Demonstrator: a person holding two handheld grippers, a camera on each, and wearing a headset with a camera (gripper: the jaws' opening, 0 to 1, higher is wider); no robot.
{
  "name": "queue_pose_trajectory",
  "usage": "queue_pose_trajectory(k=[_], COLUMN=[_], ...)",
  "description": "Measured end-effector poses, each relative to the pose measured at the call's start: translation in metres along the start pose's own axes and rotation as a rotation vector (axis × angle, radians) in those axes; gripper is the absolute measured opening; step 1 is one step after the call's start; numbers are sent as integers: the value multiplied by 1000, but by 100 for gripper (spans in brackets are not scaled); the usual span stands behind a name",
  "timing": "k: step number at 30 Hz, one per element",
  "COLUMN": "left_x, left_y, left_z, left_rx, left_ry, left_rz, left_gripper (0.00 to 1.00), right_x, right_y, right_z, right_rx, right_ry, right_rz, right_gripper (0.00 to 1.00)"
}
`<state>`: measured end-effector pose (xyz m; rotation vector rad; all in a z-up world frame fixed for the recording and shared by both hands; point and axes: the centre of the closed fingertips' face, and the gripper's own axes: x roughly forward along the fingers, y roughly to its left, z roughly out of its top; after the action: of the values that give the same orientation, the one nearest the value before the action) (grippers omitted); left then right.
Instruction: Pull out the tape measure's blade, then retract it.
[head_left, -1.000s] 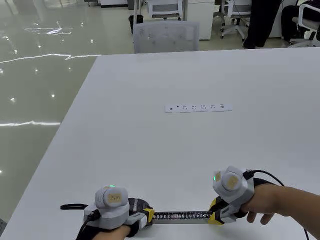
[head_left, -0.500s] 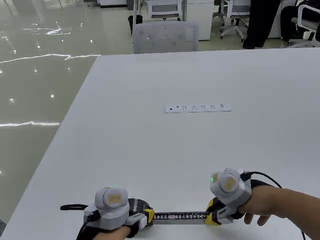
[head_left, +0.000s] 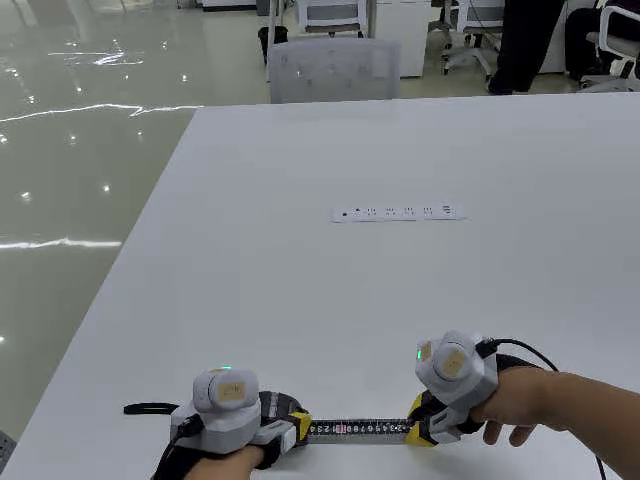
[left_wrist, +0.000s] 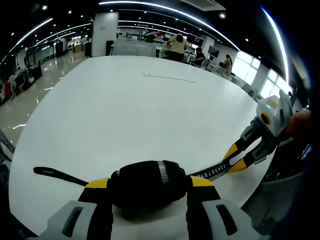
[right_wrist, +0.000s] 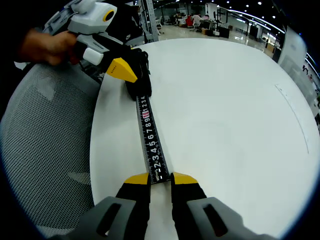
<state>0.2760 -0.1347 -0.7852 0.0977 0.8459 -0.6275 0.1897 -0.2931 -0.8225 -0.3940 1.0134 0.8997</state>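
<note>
Presently: the case (left_wrist: 147, 186) sits at the near table (head_left: 330, 300) edge, clamped across its flanks by the left gripper (head_left: 285, 428). Its jaws are closed on the black body, with the mouth facing the person's right. The blade (right_wrist: 149, 132) runs out flat along the tabletop to the right gripper (right_wrist: 160, 179), whose jaws are pinched on the very tip.

Handling, as judged: the case looks compact, hard-shelled and the heavier half, possibly with a rubbery skin. A flank grip ought to hold against the pull.

The blade is thin sprung metal, light and slick-faced. It should be stiff enough over this short run, and I expect the spring to draw it home. The best hold is at the end hook, as it is now; a pinch further back on the smooth printed face would likely slide. If the tip slips, expect a snap-back.

Surroundings:
- A black strap (head_left: 150, 408) trails on the table from the case, on the side away from the blade and clear of it.
- A mesh chair (right_wrist: 45, 150) sits just off the near edge, below the work.
- Bare table lies beyond, with nothing in the blade's line.
- A power strip (head_left: 398, 212) lies mid-table, well apart.
- A grey chair (head_left: 332, 70) stands at the far edge, with glossy floor and office furniture behind it.
</note>
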Motion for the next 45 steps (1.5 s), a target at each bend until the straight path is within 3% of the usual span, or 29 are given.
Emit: queue_pose_trajectory(k=[45], left_x=[1], left_y=[-1], left_z=[0], left_rx=[-11], left_ry=[2], left_rz=[2], left_gripper=[55], right_x=[14], right_y=[4], right_z=[22], right_rx=[-32], right_ry=[-14], right_rz=[3], right_gripper=[14])
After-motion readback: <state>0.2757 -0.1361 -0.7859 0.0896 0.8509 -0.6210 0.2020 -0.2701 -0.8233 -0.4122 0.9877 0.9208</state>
